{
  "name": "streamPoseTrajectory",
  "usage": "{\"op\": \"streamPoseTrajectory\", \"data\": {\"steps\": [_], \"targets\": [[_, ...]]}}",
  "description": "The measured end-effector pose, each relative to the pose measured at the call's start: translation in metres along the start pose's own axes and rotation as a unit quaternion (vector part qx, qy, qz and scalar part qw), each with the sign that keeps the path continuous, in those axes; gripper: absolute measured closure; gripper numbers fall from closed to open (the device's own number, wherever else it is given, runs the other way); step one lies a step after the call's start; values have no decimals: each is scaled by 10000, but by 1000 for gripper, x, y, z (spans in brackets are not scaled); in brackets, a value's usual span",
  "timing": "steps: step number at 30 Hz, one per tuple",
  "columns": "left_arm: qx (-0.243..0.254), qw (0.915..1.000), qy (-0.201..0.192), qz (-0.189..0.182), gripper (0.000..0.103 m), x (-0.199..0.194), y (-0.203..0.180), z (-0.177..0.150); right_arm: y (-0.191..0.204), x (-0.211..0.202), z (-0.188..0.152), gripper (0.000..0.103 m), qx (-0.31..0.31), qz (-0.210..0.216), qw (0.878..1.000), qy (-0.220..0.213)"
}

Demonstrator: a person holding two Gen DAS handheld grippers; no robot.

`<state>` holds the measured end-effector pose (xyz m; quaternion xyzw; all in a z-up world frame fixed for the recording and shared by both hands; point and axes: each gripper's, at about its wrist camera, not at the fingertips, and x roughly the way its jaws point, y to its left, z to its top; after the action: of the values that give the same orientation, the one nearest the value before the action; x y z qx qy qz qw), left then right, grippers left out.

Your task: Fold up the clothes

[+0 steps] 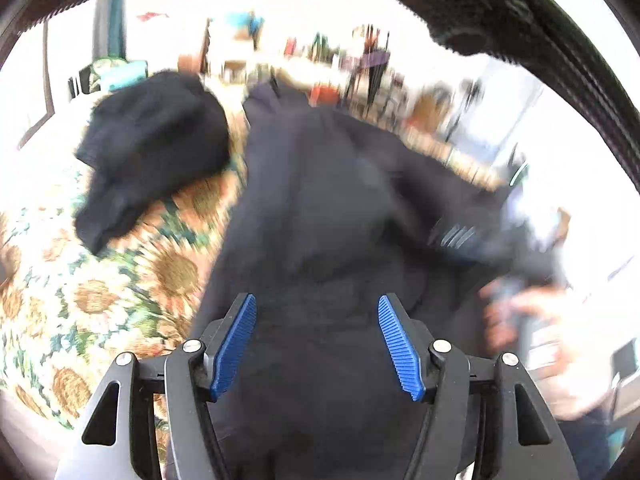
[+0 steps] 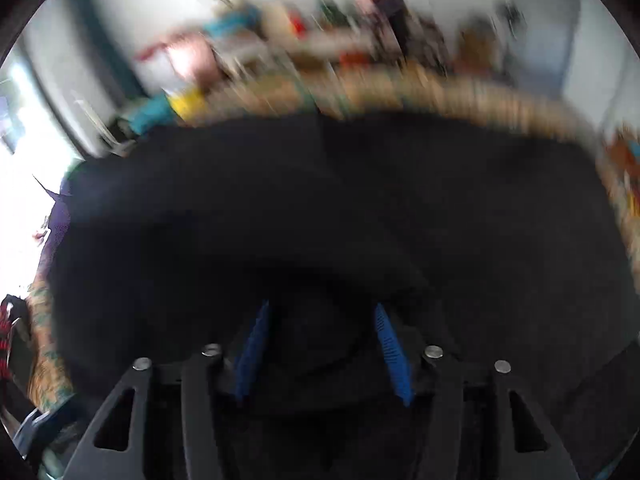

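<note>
Lying spread over a sunflower-print cover [image 1: 92, 292], a dark garment [image 1: 320, 208] fills most of the left wrist view, running from the bottom edge up toward the far, cluttered side of the room. The left hand-held gripper [image 1: 318, 346] hangs over the near part of this garment with its blue pads [image 1: 236, 344] set well apart; nothing is pinched between them, and the cloth seen in the gap lies below. Up and to the left, a second dark garment [image 1: 152, 152] sits bunched in a heap on the same cover, just beside the first one, with a strip of the print showing between them lower down. At the right edge of that view a person's hand [image 1: 532, 332] shows as a pale blur, near the garment's right side.

From the right wrist camera, heavy blur hides most detail. The dark garment [image 2: 320, 208] covers nearly the whole frame, with the printed cover [image 2: 460, 92] showing as a band beyond it. The right hand-held gripper [image 2: 322, 354] points down at the cloth, its pads [image 2: 390, 350] apart. Whether fabric lies between them or only beneath cannot be told, since everything there is dark and smeared.
</note>
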<state>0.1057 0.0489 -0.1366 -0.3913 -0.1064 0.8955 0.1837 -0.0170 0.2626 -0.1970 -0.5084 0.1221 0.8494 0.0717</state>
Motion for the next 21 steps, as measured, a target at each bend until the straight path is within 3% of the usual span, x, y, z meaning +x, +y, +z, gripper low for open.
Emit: {"op": "streamPoseTrajectory", "data": {"steps": [3,5,10,13,17,21], "targets": [[273,9941,-1004,318,38,-51,7,-2,-8,-18,-11,44,72,207,9987,-451],[400,9882,-1316,677,38,-74,12,-3,-9,-53,-22,45,86,326,9968,-727],[193,9845,-1358,1096,35,-102,34,-9,13,-150,-71,35,-342,842,9827,-1615],[51,9847,-1466,945,35,-113,50,-8,59,-179,-92,34,-1029,1027,9723,-1831],[24,9816,-1665,933,35,-130,63,-8,113,-187,-116,34,-1439,1229,9609,-2023],[19,9793,-1749,1023,35,-133,81,-7,140,-176,-126,33,-1444,1201,9587,-2136]]}}
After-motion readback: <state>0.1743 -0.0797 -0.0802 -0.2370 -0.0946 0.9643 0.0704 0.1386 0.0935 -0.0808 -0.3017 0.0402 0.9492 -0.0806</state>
